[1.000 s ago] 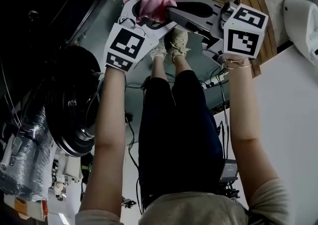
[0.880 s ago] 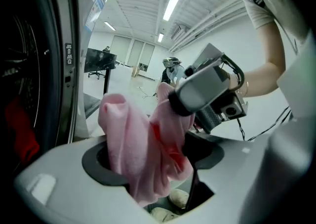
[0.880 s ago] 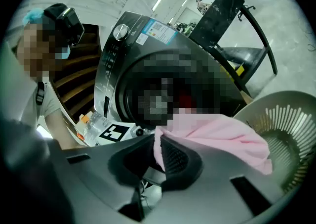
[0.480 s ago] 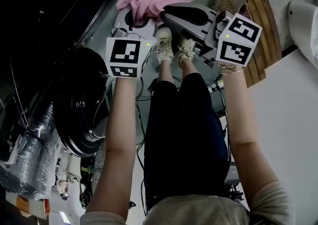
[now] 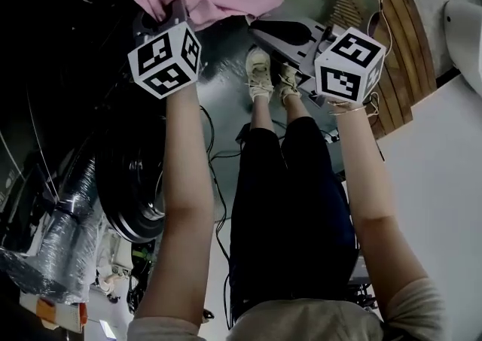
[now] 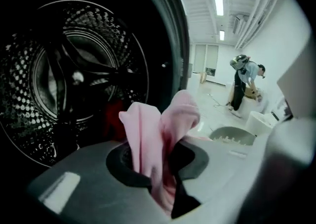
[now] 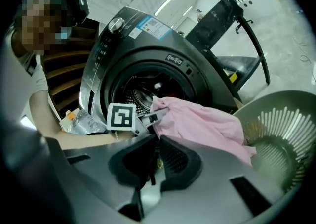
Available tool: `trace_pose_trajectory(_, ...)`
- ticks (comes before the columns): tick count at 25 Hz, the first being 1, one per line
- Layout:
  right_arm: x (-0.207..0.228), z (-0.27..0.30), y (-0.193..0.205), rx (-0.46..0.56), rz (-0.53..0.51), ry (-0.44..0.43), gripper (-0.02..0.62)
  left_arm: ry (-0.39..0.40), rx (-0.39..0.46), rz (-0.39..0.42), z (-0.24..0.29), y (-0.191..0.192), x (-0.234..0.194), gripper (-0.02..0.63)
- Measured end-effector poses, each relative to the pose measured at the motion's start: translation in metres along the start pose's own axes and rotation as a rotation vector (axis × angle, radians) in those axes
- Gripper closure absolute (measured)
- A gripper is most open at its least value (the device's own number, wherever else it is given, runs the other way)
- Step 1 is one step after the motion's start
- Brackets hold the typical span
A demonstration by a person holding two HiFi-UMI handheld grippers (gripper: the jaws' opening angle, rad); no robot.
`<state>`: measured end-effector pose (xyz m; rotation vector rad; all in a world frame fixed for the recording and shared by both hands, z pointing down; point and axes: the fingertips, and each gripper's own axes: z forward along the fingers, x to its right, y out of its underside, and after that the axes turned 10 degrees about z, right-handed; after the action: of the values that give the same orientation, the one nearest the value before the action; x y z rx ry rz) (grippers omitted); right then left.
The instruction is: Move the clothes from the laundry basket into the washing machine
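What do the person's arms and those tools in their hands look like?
The left hand-held gripper and right hand-held gripper each have a pale grey plastic body, two black pads and a white cube printed with black square markers. The arms are bare below short beige sleeves; a thin bracelet circles the right wrist.

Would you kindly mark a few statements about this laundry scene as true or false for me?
1. The left tongs grip a pink garment. True; they have just been closing on it.
2. The right tongs hold a sock. False: they are shut on nothing.
3. The washing machine is closed. False: its drum is open to view.
4. The laundry basket has slotted walls. True.
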<state>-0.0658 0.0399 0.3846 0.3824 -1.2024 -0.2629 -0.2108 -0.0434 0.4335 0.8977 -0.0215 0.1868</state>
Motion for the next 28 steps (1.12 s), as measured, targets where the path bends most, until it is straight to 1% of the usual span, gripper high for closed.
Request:
trace_pose_trajectory(3,0.010,0.005,0.002,0.018,0.031,0.022,0.560,-0.174,0.055,-0.088,0.008,-0.006,-0.052,0.514)
trace_pose_trajectory(4,0.011,0.007,0.004,0.020,0.041,0.017,0.560,-0.224,0.066,-0.102,0.010,-0.007,-0.066,0.514)
trace_pose_trajectory(5,0.013,0.009,0.005,0.020,0.049,0.010,0.561,-0.259,0.074,-0.094,0.013,-0.010,-0.077,0.514)
trace_pose_trajectory(6,0.015,0.010,0.006,0.017,0.053,0.006,0.561,-0.283,0.082,-0.064,0.016,-0.014,-0.083,0.514)
trace_pose_trajectory(9,0.019,0.010,0.010,0.010,0.053,0.005,0.561,-0.355,0.112,0.064,0.022,-0.033,-0.094,0.514)
trace_pose_trajectory(10,0.019,0.010,0.011,0.016,0.057,0.003,0.563,-0.386,0.118,0.081,0.023,-0.038,-0.100,0.514)
trace_pose_trajectory(13,0.020,0.010,0.015,0.034,0.079,-0.008,0.565,-0.473,0.138,0.076,0.030,-0.054,-0.123,0.514)
trace_pose_trajectory(15,0.018,0.011,0.025,0.006,0.099,-0.017,0.565,-0.493,0.157,0.083,0.037,-0.062,-0.133,0.514)
trace_pose_trajectory(16,0.014,0.012,0.032,-0.019,0.107,-0.024,0.565,-0.484,0.149,0.079,0.044,-0.059,-0.135,0.512)
trace_pose_trajectory(19,0.003,0.014,0.049,-0.073,0.101,-0.033,0.565,-0.440,0.058,0.011,0.069,-0.031,-0.134,0.511)
trace_pose_trajectory(20,0.001,0.014,0.053,-0.075,0.094,-0.022,0.565,-0.446,0.030,-0.012,0.069,-0.025,-0.133,0.508)
trace_pose_trajectory(22,-0.002,0.012,0.059,-0.068,0.088,-0.007,0.565,-0.473,0.016,-0.064,0.058,-0.019,-0.132,0.488)
trace_pose_trajectory(23,-0.004,0.010,0.061,-0.068,0.093,-0.009,0.565,-0.486,0.022,-0.098,0.050,-0.017,-0.132,0.443)
trace_pose_trajectory(24,-0.006,0.009,0.064,-0.071,0.101,-0.014,0.565,-0.498,0.033,-0.134,0.042,-0.015,-0.133,0.363)
trace_pose_trajectory(25,-0.006,0.008,0.065,-0.073,0.111,-0.015,0.565,-0.504,0.051,-0.168,0.034,-0.014,-0.133,0.299)
trace_pose_trajectory(27,-0.005,0.006,0.068,-0.065,0.128,-0.004,0.565,-0.493,0.085,-0.217,0.019,-0.011,-0.129,0.282)
trace_pose_trajectory(28,-0.005,0.004,0.069,-0.056,0.136,0.003,0.565,-0.480,0.089,-0.228,0.012,-0.008,-0.122,0.279)
